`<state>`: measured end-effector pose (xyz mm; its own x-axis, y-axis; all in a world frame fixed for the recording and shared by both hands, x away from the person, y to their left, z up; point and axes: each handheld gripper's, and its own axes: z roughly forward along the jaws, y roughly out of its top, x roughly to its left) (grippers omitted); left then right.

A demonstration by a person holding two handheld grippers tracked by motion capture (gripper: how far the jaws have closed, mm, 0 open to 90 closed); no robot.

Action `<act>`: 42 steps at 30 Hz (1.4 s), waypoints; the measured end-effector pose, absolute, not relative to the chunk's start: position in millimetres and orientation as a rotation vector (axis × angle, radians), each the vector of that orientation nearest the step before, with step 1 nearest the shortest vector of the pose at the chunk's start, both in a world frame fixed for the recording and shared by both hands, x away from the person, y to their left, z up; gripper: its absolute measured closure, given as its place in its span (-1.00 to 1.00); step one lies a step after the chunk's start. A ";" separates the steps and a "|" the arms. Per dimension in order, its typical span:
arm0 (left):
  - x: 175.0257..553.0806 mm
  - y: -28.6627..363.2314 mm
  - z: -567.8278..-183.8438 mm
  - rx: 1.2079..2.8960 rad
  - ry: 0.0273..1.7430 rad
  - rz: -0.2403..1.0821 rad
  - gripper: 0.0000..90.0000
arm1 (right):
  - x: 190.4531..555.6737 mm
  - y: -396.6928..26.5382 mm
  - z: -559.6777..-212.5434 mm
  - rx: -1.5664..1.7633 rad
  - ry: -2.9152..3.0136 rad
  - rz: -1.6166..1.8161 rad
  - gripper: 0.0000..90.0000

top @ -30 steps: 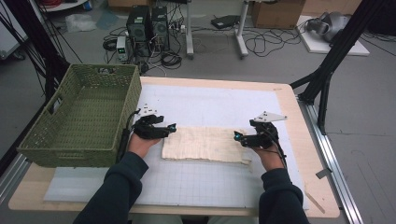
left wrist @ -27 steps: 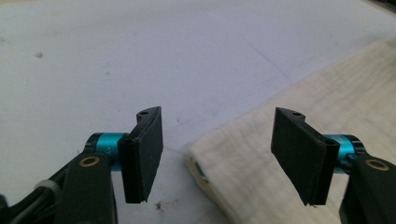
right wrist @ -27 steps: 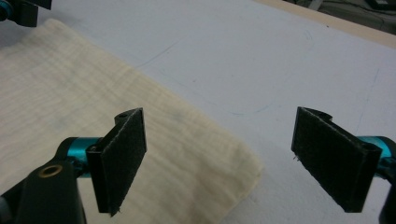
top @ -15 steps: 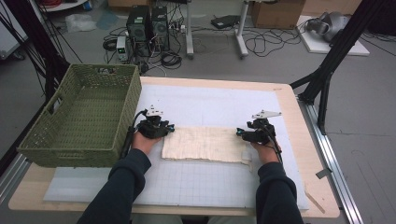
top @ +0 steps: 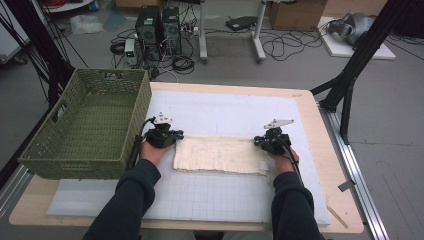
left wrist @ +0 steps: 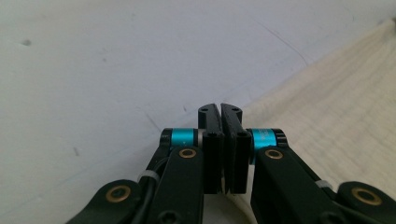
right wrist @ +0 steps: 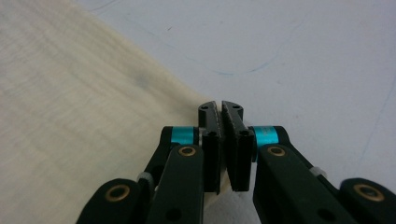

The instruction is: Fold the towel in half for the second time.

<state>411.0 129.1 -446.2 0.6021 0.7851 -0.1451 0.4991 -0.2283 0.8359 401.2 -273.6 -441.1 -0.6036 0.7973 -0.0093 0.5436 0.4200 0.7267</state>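
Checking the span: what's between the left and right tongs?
High view: only the cream cloth spans from left tongs to right tongs, each shut on one end.

I see a cream cloth of coarse, matt weave, faintly ribbed. Under it, my white mat looks smooth and matt, with faint scuffs. The worktop edge is pale, bare wood. The green basket is woven wicker, dull. Each hand-held gripper has matt black plastic jaws, glossy turquoise collars and brass-coloured rivets.
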 end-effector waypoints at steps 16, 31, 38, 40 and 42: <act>388.5 131.0 -425.9 1.842 0.928 0.416 0.93 | 382.4 -279.0 -425.9 1.017 2.262 1.068 0.92; 357.2 134.1 -413.5 1.821 0.850 0.419 0.92 | 350.6 -284.2 -415.1 0.928 2.246 1.164 0.92; 343.1 138.0 -419.3 1.837 0.830 0.400 0.92 | 333.3 -287.6 -415.7 0.912 2.258 1.195 0.92; 340.0 138.5 -421.1 1.851 0.826 0.394 0.92 | 327.5 -288.5 -417.6 0.904 2.266 1.200 0.92; 336.5 138.3 -422.6 1.853 0.820 0.393 0.92 | 324.1 -289.3 -419.2 0.894 2.273 1.202 0.92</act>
